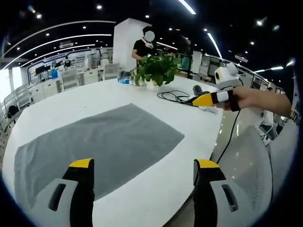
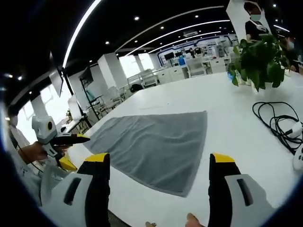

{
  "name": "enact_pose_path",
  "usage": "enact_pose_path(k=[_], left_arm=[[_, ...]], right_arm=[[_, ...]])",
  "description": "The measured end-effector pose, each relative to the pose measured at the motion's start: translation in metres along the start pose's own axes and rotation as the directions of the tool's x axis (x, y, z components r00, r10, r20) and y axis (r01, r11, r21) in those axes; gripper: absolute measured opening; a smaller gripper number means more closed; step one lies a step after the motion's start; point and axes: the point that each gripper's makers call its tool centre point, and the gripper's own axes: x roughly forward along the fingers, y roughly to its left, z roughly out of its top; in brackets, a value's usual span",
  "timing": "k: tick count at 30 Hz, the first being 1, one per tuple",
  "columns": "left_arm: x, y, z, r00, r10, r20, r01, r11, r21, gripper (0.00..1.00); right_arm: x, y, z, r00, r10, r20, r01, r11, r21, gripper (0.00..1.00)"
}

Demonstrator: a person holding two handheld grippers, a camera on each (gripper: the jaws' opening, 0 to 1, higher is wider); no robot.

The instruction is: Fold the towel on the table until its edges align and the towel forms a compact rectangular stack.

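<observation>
A grey towel (image 1: pixel 99 142) lies flat and unfolded on the white round table (image 1: pixel 156 184). In the left gripper view my left gripper (image 1: pixel 144 165) hovers open above the table's near edge, its yellow-tipped jaws wide apart over the towel's near corner. The right gripper (image 1: pixel 208 99) shows at the right, held in a hand above the far side of the table. In the right gripper view the same towel (image 2: pixel 156 144) spreads ahead of my right gripper (image 2: pixel 158 161), which is open and holds nothing. The left gripper (image 2: pixel 71 138) appears at the left edge.
A potted green plant (image 1: pixel 158 68) stands at the far side of the table, also seen as the plant (image 2: pixel 260 59). A black cable (image 2: pixel 279 120) coils on the table near it. A person (image 1: pixel 144 45) stands behind the plant. Chairs (image 1: pixel 246 161) ring the table.
</observation>
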Motion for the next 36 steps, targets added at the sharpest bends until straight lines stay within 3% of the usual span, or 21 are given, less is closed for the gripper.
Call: enact_pose_path(k=[11, 19, 26, 28, 32, 36], left_arm=[[0.037, -0.027, 0.019, 0.997, -0.08, -0.012, 0.08, 0.996, 0.049, 0.88], [0.061, -0.042, 0.022, 0.99, -0.135, -0.031, 0.137, 0.987, 0.082, 0.87], [0.087, -0.06, 0.024, 0.972, -0.223, -0.066, 0.23, 0.964, 0.131, 0.86], [0.095, -0.07, 0.031, 0.959, -0.281, -0.036, 0.283, 0.956, 0.073, 0.86], [0.11, -0.069, 0.034, 0.958, -0.281, -0.054, 0.286, 0.951, 0.121, 0.84], [0.126, -0.078, 0.041, 0.947, -0.319, -0.046, 0.323, 0.94, 0.112, 0.82]], right_arm=[[0.008, -0.034, 0.022, 1.0, -0.022, 0.001, 0.022, 1.0, -0.018, 0.84], [0.03, -0.049, 0.034, 1.0, -0.021, 0.003, 0.021, 1.0, -0.02, 0.83], [0.056, -0.064, 0.042, 1.0, -0.016, -0.007, 0.015, 1.0, -0.02, 0.82], [0.063, -0.067, 0.045, 1.0, -0.015, -0.007, 0.015, 1.0, -0.019, 0.82], [0.078, -0.075, 0.049, 1.0, -0.017, -0.009, 0.017, 1.0, -0.018, 0.81], [0.093, -0.087, 0.053, 1.0, -0.024, -0.011, 0.023, 1.0, -0.011, 0.8]])
